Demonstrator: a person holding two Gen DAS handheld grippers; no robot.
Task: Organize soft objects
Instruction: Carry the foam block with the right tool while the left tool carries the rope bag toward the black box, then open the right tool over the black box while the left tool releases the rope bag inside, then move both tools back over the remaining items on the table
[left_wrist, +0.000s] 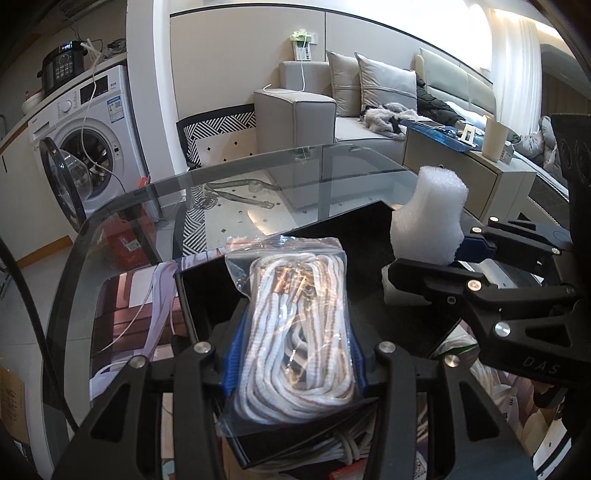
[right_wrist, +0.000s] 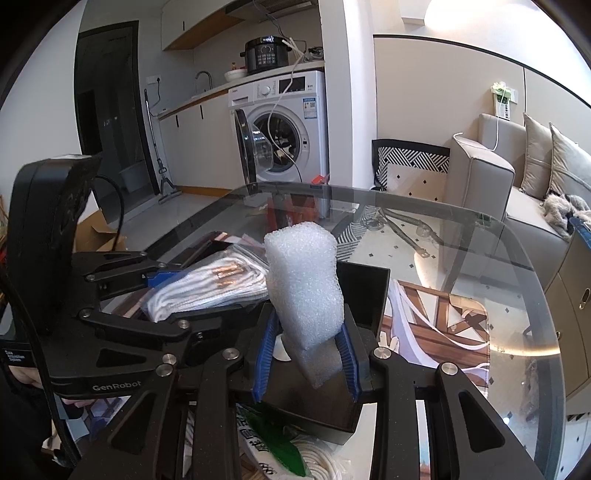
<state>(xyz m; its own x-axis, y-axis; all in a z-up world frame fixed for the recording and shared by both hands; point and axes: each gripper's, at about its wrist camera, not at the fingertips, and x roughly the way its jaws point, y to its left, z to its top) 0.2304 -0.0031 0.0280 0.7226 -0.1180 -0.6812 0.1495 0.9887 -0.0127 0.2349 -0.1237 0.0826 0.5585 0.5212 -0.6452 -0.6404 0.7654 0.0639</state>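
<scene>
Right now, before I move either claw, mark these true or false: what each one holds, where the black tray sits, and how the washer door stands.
1. The left claw is shut on the bag of white cord. True.
2. The right claw is open and holds nothing. False: it is shut on the white foam block.
3. The foam block stands roughly upright between the blue pads. True.
4. The black tray sits on a wooden table. False: it sits on the glass table.
5. The washing machine door is closed. False: it hangs open.
</scene>
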